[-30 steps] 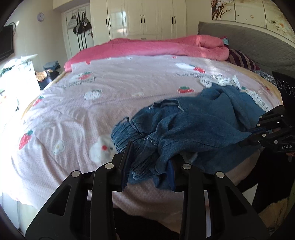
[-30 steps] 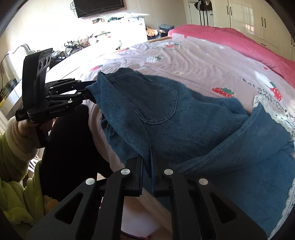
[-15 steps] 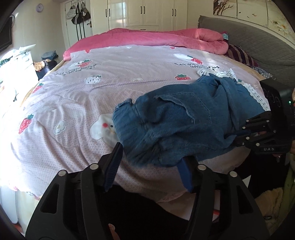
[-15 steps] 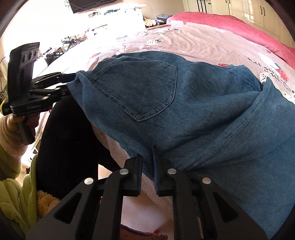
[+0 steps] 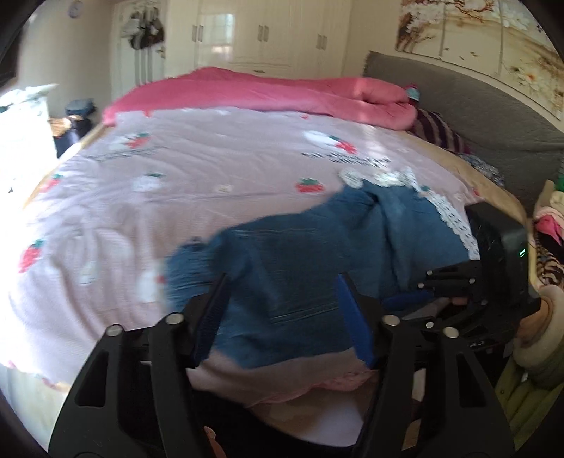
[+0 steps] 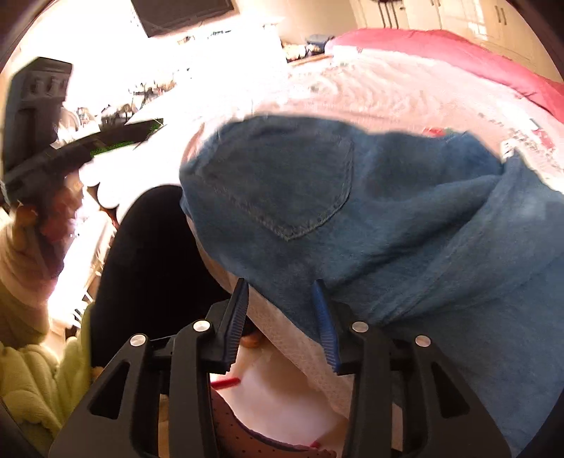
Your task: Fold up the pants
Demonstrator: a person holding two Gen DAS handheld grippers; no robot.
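Blue denim pants [image 5: 310, 260] with a white lace hem lie spread near the front edge of the bed. In the right wrist view the pants [image 6: 352, 211] show a back pocket facing up. My left gripper [image 5: 282, 292] is open just in front of the waistband edge, holding nothing. My right gripper [image 6: 282, 299] is open at the pants' near edge, with the fabric resting between and past its fingers. The right gripper also shows in the left wrist view [image 5: 458, 285], at the pants' right side. The left gripper also shows in the right wrist view [image 6: 70, 148], away from the pants.
The bed has a pink strawberry-print quilt [image 5: 194, 176] and a rolled pink blanket [image 5: 268, 91] at the far side. A grey headboard [image 5: 476, 116] stands at the right. White wardrobes [image 5: 264, 31] line the back wall. A bright cluttered desk [image 6: 176, 70] is beyond the bed.
Both grippers have let go of the pants and opened. The pants now lie flatter on the bed. The left gripper has drawn back from the waistband.
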